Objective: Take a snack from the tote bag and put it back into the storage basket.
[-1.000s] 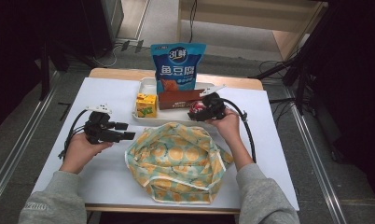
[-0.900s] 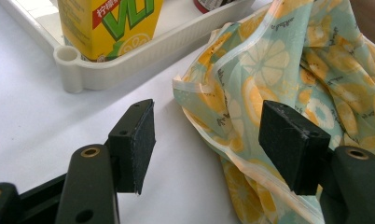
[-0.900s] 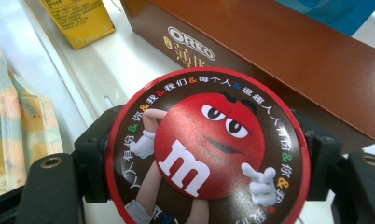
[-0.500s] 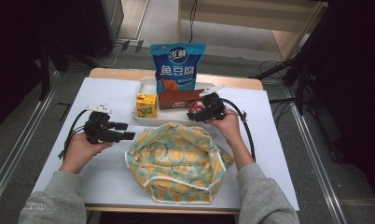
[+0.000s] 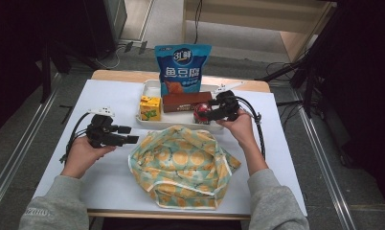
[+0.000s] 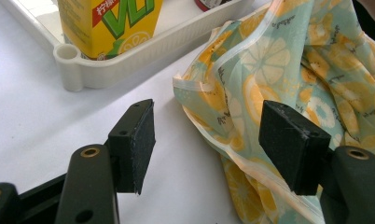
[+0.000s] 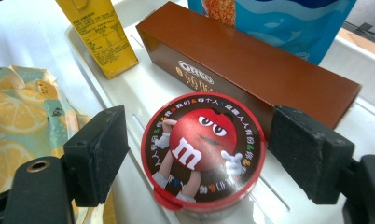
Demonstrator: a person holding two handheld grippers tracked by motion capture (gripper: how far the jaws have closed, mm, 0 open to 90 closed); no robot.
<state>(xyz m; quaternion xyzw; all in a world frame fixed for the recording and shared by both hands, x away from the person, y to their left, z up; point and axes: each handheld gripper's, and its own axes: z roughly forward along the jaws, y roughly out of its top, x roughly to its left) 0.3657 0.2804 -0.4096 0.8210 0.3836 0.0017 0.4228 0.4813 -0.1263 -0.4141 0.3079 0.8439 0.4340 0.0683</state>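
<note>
The right gripper (image 7: pixel 197 154) is held with its jaws spread wide on either side of the round red candy tub (image 7: pixel 203 151), neither pad touching it. The tub is seated in the white tray (image 5: pixel 150 86), just beside the brown biscuit box (image 7: pixel 251 65). The left gripper (image 6: pixel 213 140) is held over the bench (image 5: pixel 109 182), jaws apart, at the edge of the lemon-print cloth bag (image 5: pixel 181 165).

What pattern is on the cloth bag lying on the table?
Orange and lemon slices on pale green cloth bag with cream trim, clearest in the left gripper view.
</note>
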